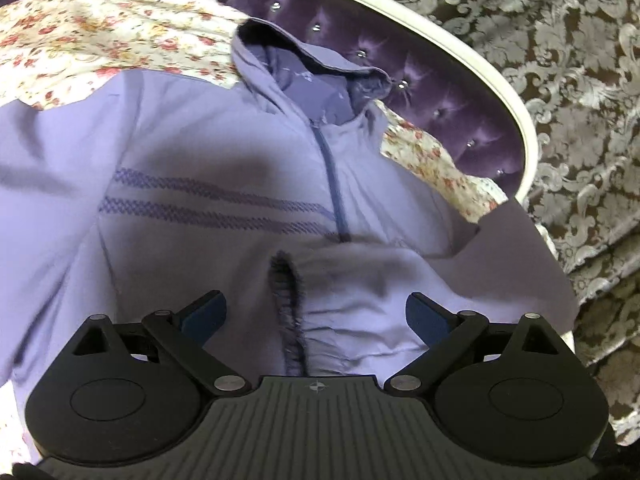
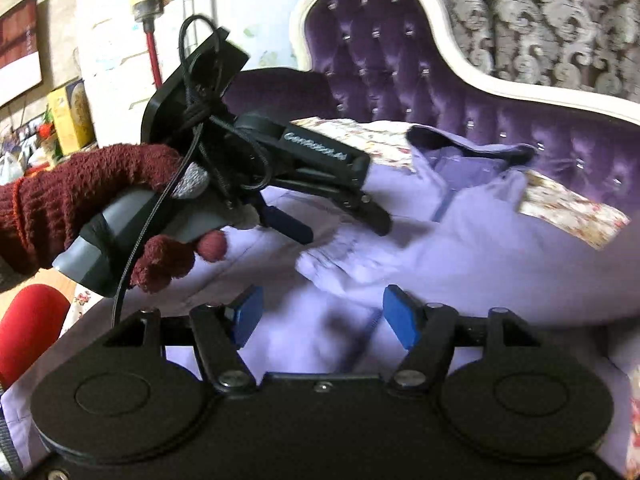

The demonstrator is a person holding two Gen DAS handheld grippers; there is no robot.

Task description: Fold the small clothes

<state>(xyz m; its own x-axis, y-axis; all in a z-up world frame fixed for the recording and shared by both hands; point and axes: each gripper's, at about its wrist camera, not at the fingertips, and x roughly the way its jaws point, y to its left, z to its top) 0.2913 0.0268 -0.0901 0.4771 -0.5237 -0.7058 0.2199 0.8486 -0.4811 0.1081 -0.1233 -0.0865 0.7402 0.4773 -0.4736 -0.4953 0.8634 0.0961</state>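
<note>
- Left claw [image 1: 314, 312] is hovering released over the lilac hoodie's [image 1: 208, 148] gathered cuff [image 1: 289, 320].
- Right claw [image 2: 320, 318] is gaping, released, above the hoodie.
- The hoodie's sleeve is overhanging the bed's edge [image 1: 520, 112].

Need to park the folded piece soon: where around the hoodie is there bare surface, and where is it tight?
Bare floral sheet shows above the lavender hoodie's shoulder, up to the purple tufted back. A narrower floral strip lies between collar and that back. Crowded: the hoodie's middle, where the open left gripper and open right gripper both hover.
</note>
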